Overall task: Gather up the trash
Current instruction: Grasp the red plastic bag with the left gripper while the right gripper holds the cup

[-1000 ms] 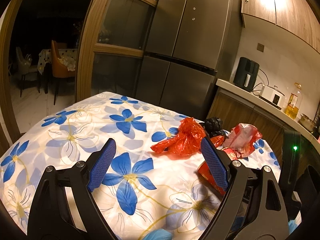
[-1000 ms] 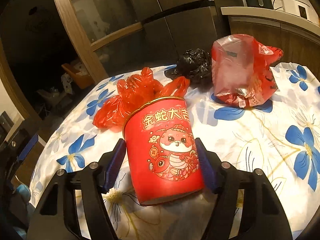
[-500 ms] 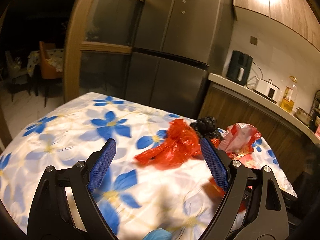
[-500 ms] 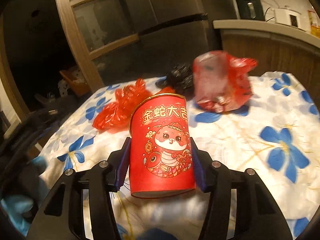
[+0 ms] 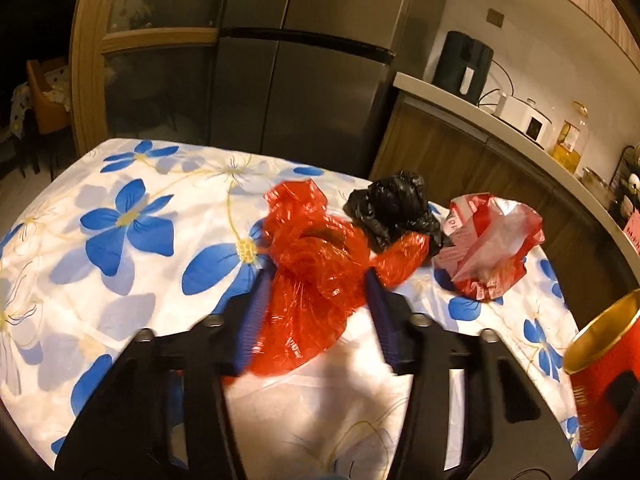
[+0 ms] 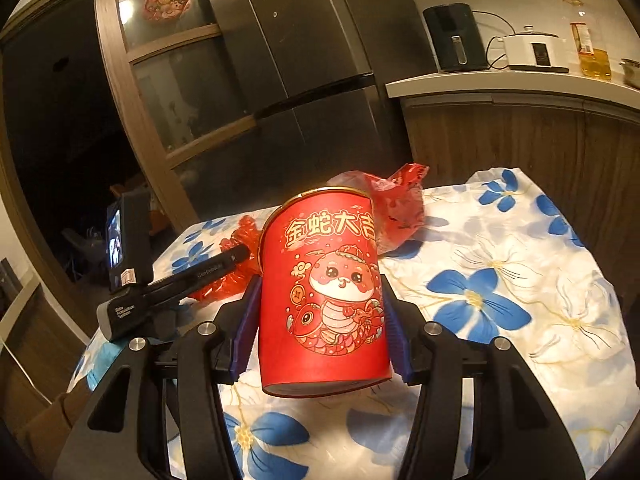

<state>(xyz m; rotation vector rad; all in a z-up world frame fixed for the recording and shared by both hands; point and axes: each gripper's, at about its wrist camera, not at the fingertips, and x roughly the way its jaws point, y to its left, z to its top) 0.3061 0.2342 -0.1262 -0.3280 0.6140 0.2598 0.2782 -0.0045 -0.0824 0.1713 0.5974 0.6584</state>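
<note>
Two grippers are at work over your flower-print tablecloth (image 5: 120, 240). Your right gripper (image 6: 320, 320) pinches a red paper canister (image 6: 324, 300) printed with a cartoon snake, held upright above the cloth. Your left gripper (image 5: 316, 312) has its blue pads on either side of a crumpled red plastic bag (image 5: 316, 268) — motion blur hides whether they grip. Beyond it lie a black bag (image 5: 396, 212) and a red-and-clear bag (image 5: 492, 248).

Right hand-held gripper (image 6: 318, 330) clamping upright red canister (image 6: 322, 292) — lifted above floral tablecloth (image 6: 500, 280), red bag (image 6: 396, 208) behind
</note>
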